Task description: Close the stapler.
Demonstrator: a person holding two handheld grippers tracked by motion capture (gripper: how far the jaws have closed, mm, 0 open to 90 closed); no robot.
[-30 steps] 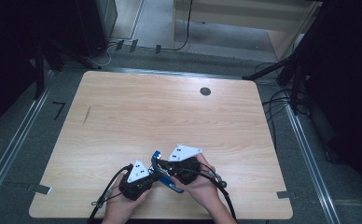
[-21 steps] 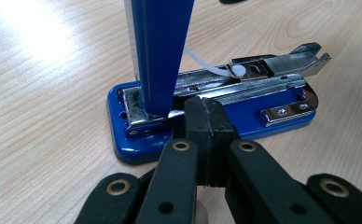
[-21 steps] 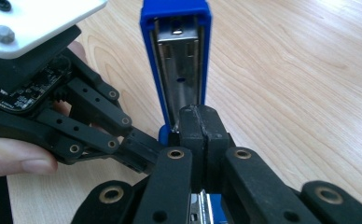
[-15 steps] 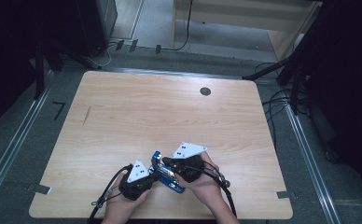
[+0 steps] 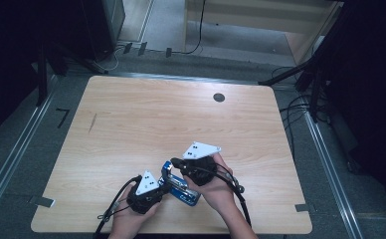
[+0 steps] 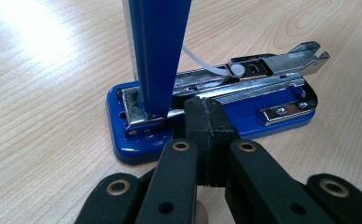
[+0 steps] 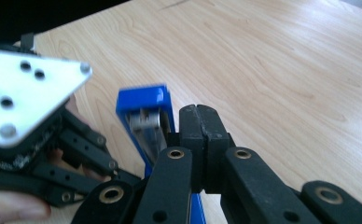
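High view puts the blue stapler [image 5: 180, 188] near the front edge of the worktop [image 5: 146, 119], lying between our two hands. Its top arm stands swung up and open, with the metal staple channel bare along the base. Our left tongs [image 6: 208, 116] are pressed together with nothing between them, tips just at the base's near side by the hinge. Our right tongs [image 7: 200, 122] are likewise pressed together and empty, tips just beside the raised blue arm; whether they touch it we cannot tell.

We judge the stapler stiff and fairly weighty for its size, with smooth painted metal that could slip under hard pads. The hinged arm will swing rather than bear load, so the flat base sides look the safer hold. Ahead and to both sides the worktop offers open room; the front edge lies close behind the stapler.
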